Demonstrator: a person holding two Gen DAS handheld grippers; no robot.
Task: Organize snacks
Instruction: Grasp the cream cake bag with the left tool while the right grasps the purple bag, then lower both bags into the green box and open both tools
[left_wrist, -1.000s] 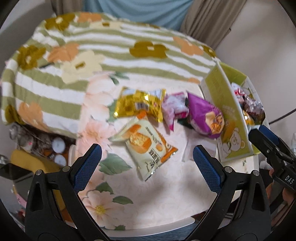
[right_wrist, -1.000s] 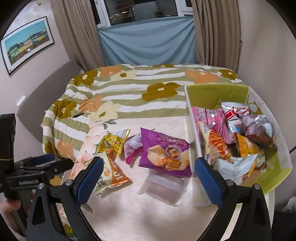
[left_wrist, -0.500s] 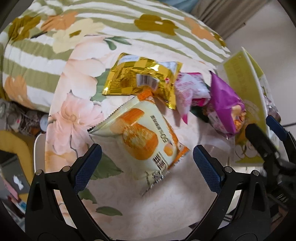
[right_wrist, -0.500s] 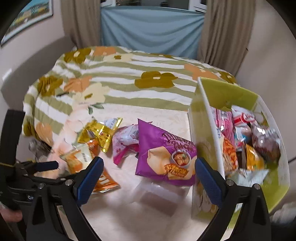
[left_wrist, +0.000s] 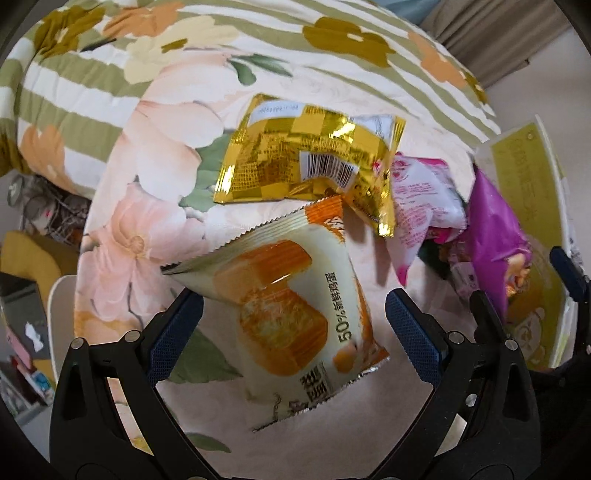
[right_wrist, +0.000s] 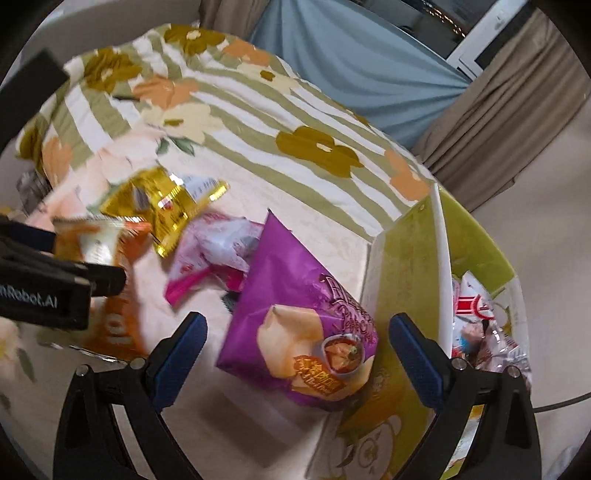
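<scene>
We see the cream-and-orange cake packet lying flat on the flowered tablecloth, right between the wide-spread fingers of our left gripper, with neither blue pad touching it. Just beyond its far end lies the gold foil packet, overlapping its top corner. To the right of that is a pink-and-white packet, partly under the gold one.

Our right gripper is also spread wide, and the purple chip bag lies between its fingers, nearer the right one, untouched. The bag's right edge rests against the wall of the green box, which stands just right of this gripper and holds more snack packets. The left gripper's black body shows at the left edge.
</scene>
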